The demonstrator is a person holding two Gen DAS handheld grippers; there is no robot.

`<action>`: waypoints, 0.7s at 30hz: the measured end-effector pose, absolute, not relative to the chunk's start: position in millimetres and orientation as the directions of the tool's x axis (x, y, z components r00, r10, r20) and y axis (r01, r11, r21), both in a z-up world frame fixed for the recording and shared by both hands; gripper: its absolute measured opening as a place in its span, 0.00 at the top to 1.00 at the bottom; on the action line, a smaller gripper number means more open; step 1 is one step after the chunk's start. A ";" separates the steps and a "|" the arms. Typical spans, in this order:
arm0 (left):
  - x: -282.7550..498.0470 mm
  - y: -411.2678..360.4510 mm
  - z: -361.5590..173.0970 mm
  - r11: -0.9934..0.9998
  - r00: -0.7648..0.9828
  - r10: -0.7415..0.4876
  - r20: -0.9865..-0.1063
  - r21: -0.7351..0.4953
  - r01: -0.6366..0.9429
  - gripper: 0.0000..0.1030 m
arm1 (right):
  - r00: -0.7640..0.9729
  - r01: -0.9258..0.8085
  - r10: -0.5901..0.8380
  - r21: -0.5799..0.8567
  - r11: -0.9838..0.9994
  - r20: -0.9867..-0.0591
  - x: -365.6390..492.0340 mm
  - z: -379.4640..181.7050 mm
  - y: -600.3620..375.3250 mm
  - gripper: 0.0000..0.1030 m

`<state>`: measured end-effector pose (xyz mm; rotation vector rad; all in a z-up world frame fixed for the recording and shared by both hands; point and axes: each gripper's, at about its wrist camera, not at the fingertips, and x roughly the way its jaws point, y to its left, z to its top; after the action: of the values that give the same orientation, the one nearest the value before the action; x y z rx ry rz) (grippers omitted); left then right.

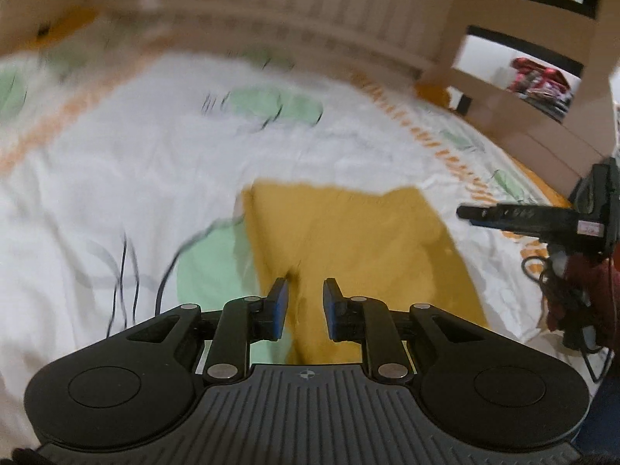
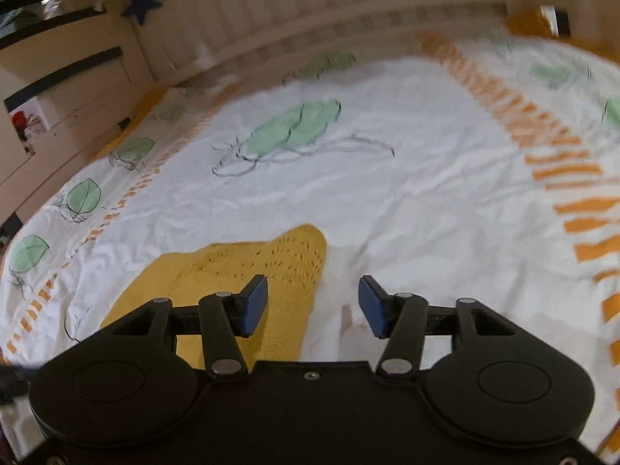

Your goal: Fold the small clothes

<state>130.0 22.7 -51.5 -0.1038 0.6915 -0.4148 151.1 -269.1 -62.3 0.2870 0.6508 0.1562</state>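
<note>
White wrinkled bedsheet point(image 2: 407, 193), green leaf prints, orange dashes; slatted wooden rail point(image 2: 310, 11) behind. Mustard knitted garment point(image 1: 356, 248) flat on bedsheet. Left gripper point(image 1: 306, 290) and right gripper point(image 2: 313, 290): parted, empty.

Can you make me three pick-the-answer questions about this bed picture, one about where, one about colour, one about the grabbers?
1. Where does the knitted garment lie?
A on the bedspread
B on a chair
C in a drawer

2. What colour is it?
A blue
B mustard yellow
C pink

3. How are the left gripper and right gripper?
A both clamped on cloth
B one is missing
C both open, holding nothing

Answers: 1 A, it lies spread on the white leaf-print cover. 2 B, both views show yellow knit. 3 C, a gap shows between each pair of blue pads.
</note>
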 end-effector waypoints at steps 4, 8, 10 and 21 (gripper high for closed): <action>148.3 -0.2 -49.6 0.906 0.691 -0.415 -0.592 -0.199 0.374 0.81 | 0.795 -0.120 0.231 0.229 0.966 -0.561 149.5 -55.6 -253.7 0.85; 166.7 -18.4 -57.4 0.910 0.696 -0.398 -0.598 -0.159 0.384 0.81 | 0.795 -0.178 0.258 0.195 0.965 -0.549 159.0 -53.8 -234.8 0.85; 179.1 -23.6 -66.0 0.918 0.697 -0.376 -0.611 -0.143 0.370 0.81 | 0.786 -0.192 0.274 0.203 0.960 -0.554 166.7 -56.2 -229.8 0.85; 199.0 -5.5 -97.8 0.952 0.660 -0.292 -0.692 -0.143 0.271 0.71 | 0.711 -0.096 0.210 0.203 0.974 -0.671 217.6 -94.0 -227.0 0.97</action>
<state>199.0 -5.5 -97.8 -0.0279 0.7881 -0.3185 217.6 -227.0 -94.0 0.1578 0.7612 0.1709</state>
